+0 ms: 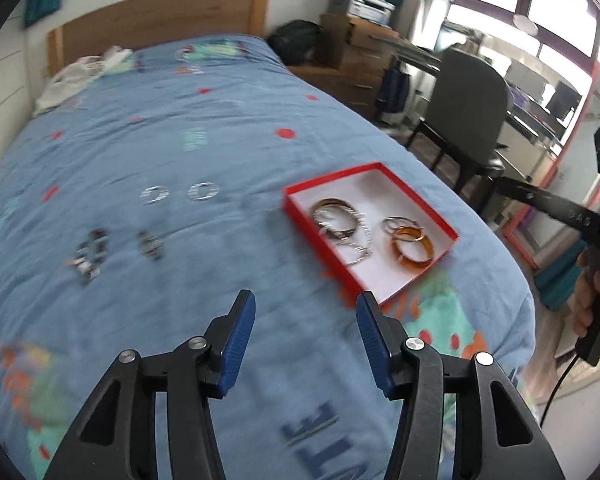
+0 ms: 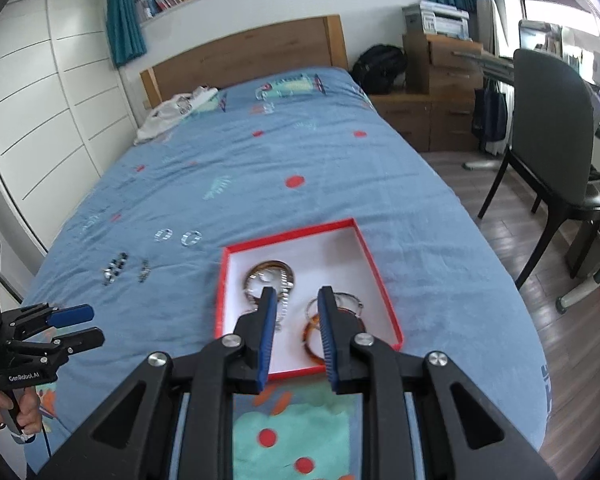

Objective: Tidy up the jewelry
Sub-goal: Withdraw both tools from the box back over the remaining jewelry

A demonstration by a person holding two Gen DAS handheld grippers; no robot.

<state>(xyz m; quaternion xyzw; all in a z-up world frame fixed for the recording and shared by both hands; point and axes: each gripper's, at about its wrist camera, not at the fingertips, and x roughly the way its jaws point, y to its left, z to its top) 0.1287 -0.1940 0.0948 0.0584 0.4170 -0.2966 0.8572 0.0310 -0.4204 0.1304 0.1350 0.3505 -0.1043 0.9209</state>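
The red box, lower centre, already holds bracelets and amber bangles. About 4 pieces remain on the bed, left. Left tongs half-open, empty; right tongs narrowed, holding nothing.

2 wrist fisheyes, both raised above the bed's foot end, angled down toward the headboard. Left view sits left of the red box, right view directly over it. Shared: bed, box, chair.
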